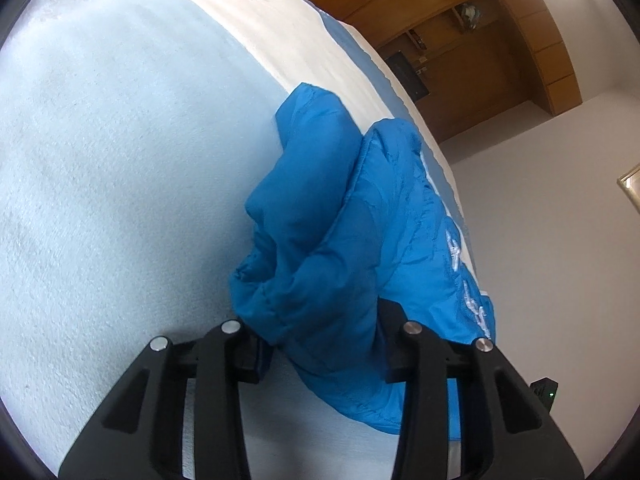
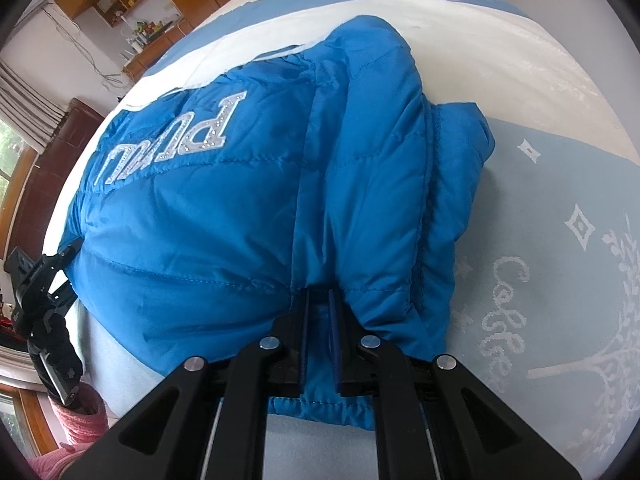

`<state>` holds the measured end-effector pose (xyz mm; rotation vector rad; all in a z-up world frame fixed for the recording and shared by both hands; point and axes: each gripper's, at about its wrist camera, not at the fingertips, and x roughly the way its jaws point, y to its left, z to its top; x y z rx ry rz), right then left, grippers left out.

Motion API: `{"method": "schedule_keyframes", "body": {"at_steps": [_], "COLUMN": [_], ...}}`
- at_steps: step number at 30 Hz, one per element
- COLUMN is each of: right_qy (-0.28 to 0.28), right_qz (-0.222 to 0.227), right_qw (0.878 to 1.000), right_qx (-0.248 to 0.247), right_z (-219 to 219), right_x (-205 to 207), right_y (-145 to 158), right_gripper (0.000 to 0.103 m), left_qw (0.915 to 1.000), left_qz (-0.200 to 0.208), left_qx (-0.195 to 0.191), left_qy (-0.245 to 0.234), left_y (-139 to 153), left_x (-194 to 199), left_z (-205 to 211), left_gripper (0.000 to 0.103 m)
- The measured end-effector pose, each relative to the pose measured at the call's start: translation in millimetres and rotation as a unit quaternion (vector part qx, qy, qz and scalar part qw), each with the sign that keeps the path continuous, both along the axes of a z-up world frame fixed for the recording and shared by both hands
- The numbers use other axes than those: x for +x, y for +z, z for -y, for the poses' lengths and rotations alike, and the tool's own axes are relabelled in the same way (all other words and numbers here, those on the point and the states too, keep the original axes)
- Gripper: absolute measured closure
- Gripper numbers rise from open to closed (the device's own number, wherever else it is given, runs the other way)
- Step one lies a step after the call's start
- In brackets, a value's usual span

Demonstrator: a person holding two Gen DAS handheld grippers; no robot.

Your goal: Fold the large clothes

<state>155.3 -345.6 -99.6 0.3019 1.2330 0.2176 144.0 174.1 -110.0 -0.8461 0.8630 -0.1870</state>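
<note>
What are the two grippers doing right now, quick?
Left gripper: fingers wide apart around a bunch of the blue jacket; grip cannot be told.
Right gripper: shut on the jacket's edge.
</note>
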Motion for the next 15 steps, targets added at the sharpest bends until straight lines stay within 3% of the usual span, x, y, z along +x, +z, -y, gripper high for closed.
{"method": "schedule_keyframes", "body": {"at_steps": [3,6,8,12,15], "right_qy": [0.005,0.022,0.015,-0.005,-0.013], "right_qz": [-0.001,0.064,0.088,0.076,0.068], "right_qw": [1.000,0.998,0.996,0.997,0.998], "right_qx": [0.016,-0.008,-0.014,-0.004,-0.014], "right_z": [6,10,19,44,53], "right_x": [1,-16,-23,-25,-26], "right_y": [10,52,74,93,98], "right_gripper": [0.087,0.078,0.077,0.077,0.077], "left_qw": [0.9997,0.9974,0.9939,0.9813,0.9648], "left_qz": [0.017,0.054,0.083,0.144,0.182], "left_qx": [0.015,0.045,0.069,0.111,0.157], "left_qy": [-0.003,-0.013,-0.023,-0.062,-0.107], "left_y": [13,42,64,113,148], "left_x": [-2,-9,-13,-20,-22], "left_z": [2,12,23,59,104], "left_gripper": [0.070,0.073,0.074,0.074,0.074]}}
